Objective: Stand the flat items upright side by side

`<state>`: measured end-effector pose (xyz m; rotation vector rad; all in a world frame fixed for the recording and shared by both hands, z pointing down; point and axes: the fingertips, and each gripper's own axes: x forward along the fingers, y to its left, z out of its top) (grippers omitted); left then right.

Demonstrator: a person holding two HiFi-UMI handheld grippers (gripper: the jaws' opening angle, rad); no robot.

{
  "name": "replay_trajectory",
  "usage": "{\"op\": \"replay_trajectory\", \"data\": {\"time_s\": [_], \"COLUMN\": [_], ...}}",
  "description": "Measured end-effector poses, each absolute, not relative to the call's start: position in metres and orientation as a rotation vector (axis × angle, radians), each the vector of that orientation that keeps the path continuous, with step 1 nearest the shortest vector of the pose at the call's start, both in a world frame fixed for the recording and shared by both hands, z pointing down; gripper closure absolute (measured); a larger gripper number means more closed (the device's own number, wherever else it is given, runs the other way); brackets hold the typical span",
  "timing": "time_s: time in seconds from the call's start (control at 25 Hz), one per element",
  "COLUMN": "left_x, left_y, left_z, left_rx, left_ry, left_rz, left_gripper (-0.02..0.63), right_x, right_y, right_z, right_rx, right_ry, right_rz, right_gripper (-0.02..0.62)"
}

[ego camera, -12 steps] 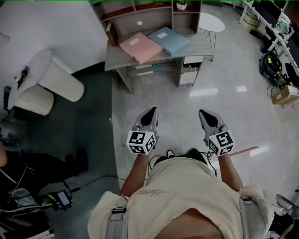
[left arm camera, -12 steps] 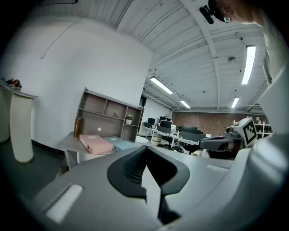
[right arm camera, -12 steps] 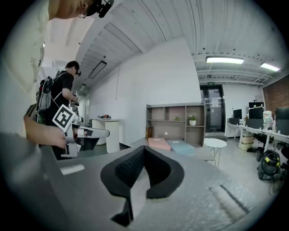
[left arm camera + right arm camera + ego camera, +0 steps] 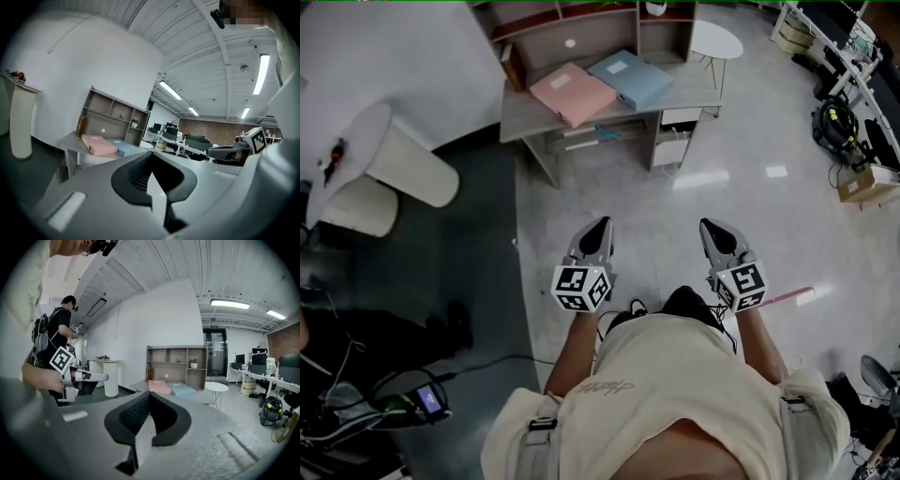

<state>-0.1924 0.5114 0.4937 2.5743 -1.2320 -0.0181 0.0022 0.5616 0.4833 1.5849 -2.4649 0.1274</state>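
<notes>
the pink file box (image 4: 573,94) and the blue file box (image 4: 630,79) both lie flat on the grey surface (image 4: 523,120). they are just beside each other, pink on the left and blue on the right in the head view. each carries a small pale label on its upper face. an open shelf unit (image 4: 581,26) stands just behind them on the same surface. a round white table (image 4: 715,40) is on the floor just to the right of it.

both tools are well apart from the surface, held out over the pale floor (image 4: 675,202) in front of the person. the left tool (image 4: 601,226) has its jaws pressed together with nothing between them. the right tool (image 4: 710,228) is likewise closed and empty. both point roughly toward the surface, close to level. off to the left, a white cylindrical stand (image 4: 408,164) is on the darker part of the floor.
</notes>
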Motion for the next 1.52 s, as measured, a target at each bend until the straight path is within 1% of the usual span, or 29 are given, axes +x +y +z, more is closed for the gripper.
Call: {"op": "replay_trajectory", "data": {"time_s": [0.16, 0.44, 0.56, 0.8, 0.92, 1.04, 1.24, 1.52], "left_x": [-0.191, -0.18, -0.17, -0.156, -0.144, -0.128, -0.094, -0.03], "left_y": [0.504, 0.489, 0.474, 0.411, 0.373, 0.337, 0.277, 0.221], "left_z": [0.502, 0.517, 0.511, 0.496, 0.486, 0.478, 0.46, 0.464], "left_rx": [2.564, 2.534, 2.5, 2.517, 2.542, 2.544, 2.552, 2.582], "left_ry": [-1.222, -1.19, -1.169, -1.22, -1.238, -1.262, -1.299, -1.255], "left_rz": [0.008, 0.067, -0.009, 0.04, 0.083, 0.106, 0.12, 0.177], "left_gripper": [0.589, 0.589, 0.588, 0.588, 0.588, 0.588, 0.588, 0.588], "right_x": [0.006, 0.023, 0.033, 0.051, 0.062, 0.075, 0.11, 0.154], "right_y": [0.561, 0.539, 0.525, 0.452, 0.399, 0.358, 0.301, 0.244], "right_z": [0.491, 0.516, 0.522, 0.538, 0.526, 0.519, 0.517, 0.529], "right_rx": [1.578, 1.614, 1.578, 1.632, 1.655, 1.609, 1.562, 1.544], "right_ry": [-2.45, -2.427, -2.435, -2.521, -2.578, -2.609, -2.627, -2.613], "right_rz": [0.139, 0.269, 0.308, 0.455, 0.418, 0.361, 0.372, 0.385], "right_gripper": [0.594, 0.594, 0.594, 0.594, 0.594, 0.594, 0.594, 0.594]}}
